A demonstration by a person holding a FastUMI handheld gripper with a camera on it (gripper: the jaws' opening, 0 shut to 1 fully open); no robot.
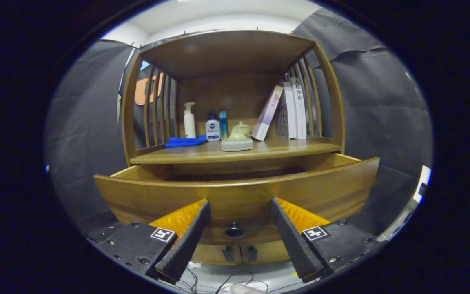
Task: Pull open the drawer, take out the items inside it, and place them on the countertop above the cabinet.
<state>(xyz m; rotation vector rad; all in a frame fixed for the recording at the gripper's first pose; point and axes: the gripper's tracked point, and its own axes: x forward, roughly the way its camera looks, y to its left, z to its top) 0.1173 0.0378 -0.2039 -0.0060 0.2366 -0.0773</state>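
A wooden cabinet's drawer [239,196] stands pulled out toward me, its curved front just ahead of my fingers. Its dark round knob [234,231] sits low between my fingertips, and nothing touches it. My gripper [240,204] is open, with the fingers spread wide on either side of the knob and nothing held. The drawer's inside is hidden behind its front panel. Above the drawer lies the countertop [292,149], a wooden shelf inside a slatted frame.
On the countertop stand a white pump bottle [189,121], a small lotion bottle [213,128], a teal tube [223,124], a pale teapot [237,139] on a grey pad, a blue cloth [185,141] and leaning books [286,110]. Cables lie on the floor below.
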